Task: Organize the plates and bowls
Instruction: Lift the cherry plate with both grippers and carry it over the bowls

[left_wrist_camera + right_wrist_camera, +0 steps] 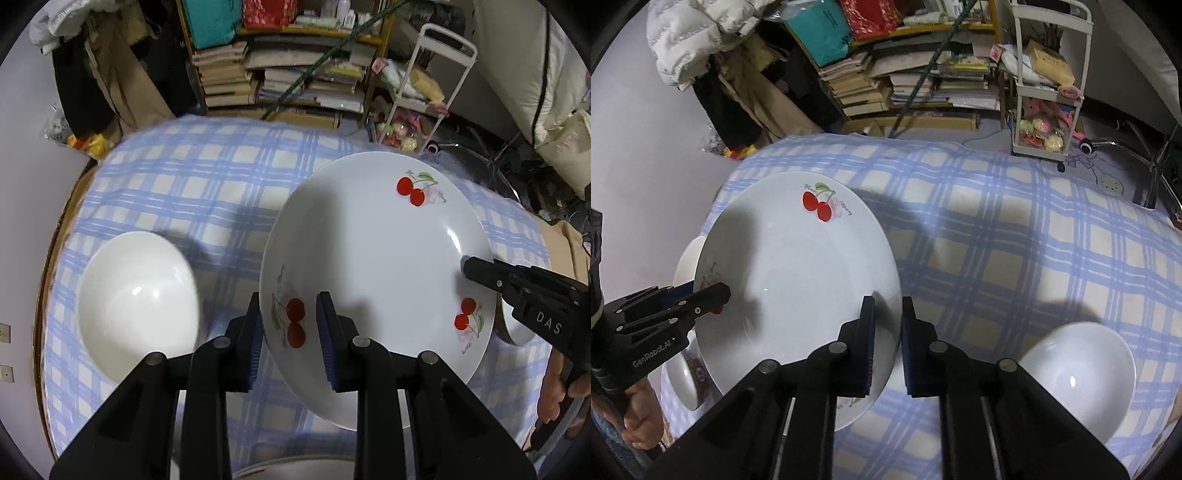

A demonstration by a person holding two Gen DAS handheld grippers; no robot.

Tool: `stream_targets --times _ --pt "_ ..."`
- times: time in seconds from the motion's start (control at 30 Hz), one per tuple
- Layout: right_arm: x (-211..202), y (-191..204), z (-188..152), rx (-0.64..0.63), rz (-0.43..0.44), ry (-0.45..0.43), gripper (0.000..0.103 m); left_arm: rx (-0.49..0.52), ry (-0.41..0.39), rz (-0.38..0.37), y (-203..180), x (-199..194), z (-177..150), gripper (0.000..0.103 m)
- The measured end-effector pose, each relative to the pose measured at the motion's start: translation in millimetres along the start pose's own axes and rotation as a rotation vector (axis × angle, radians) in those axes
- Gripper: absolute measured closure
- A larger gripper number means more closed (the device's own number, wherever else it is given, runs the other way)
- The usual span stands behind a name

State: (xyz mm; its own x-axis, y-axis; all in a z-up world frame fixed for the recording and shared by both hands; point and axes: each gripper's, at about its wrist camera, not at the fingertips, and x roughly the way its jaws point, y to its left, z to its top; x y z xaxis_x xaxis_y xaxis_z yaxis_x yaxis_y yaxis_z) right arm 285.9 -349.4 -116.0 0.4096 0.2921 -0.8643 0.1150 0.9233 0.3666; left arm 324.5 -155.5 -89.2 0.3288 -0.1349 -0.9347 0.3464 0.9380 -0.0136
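The cherry plate [373, 266] hangs above the checked bench [207, 192], carried from both sides. The left claw [290, 332] pinches its left rim, and the right claw [888, 339] pinches the opposite rim. A white bowl [136, 306] sits on the bench to the left of the plate, nearer to the left claw, and another bowl [1078, 373] lies to the right.

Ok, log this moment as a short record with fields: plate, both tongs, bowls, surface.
plate: cherry plate, white with red cherry prints, held at opposite rims
left tongs: shut on the plate's rim
right tongs: shut on the plate's rim
bowls: plain white bowl left of the plate; second white bowl on the right
surface: blue checked cloth
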Motion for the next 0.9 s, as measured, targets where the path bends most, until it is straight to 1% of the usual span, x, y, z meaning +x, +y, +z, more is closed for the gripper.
stream_targets --times 0.13,0.33,0.43,0.53,0.63,0.73,0.9 --pt "-15.6 12.0 -9.0 -0.005 -0.009 -0.023 0.089 0.006 -0.011 -0.008 5.3 -18.1 -15.5 0.077" --pt "-28.0 31.4 -29.0 -0.008 -0.014 -0.037 0.089 0.008 -0.011 0.003 14.1 -39.6 -40.3 0.077" --pt "-33.4 40.1 -40.7 -0.006 -0.003 -0.039 0.089 0.018 -0.021 0.014 18.4 -51.3 -52.7 0.077" --pt "-38.8 48.2 -51.2 -0.011 -0.003 -0.040 0.089 0.002 -0.018 0.007 26.2 -58.4 -64.2 0.077" --pt "-42.8 57.1 -62.5 -0.018 0.002 -0.031 0.089 -0.011 -0.014 0.017 31.1 -63.6 -77.3 0.077" --pt "-46.6 64.0 -74.1 -0.024 0.001 -0.032 0.089 -0.033 -0.005 0.003 37.2 -67.4 -90.9 0.077" --pt "-47.8 70.8 -96.1 -0.009 0.035 -0.016 0.089 -0.066 0.013 0.003 46.1 -70.1 -120.1 0.077"
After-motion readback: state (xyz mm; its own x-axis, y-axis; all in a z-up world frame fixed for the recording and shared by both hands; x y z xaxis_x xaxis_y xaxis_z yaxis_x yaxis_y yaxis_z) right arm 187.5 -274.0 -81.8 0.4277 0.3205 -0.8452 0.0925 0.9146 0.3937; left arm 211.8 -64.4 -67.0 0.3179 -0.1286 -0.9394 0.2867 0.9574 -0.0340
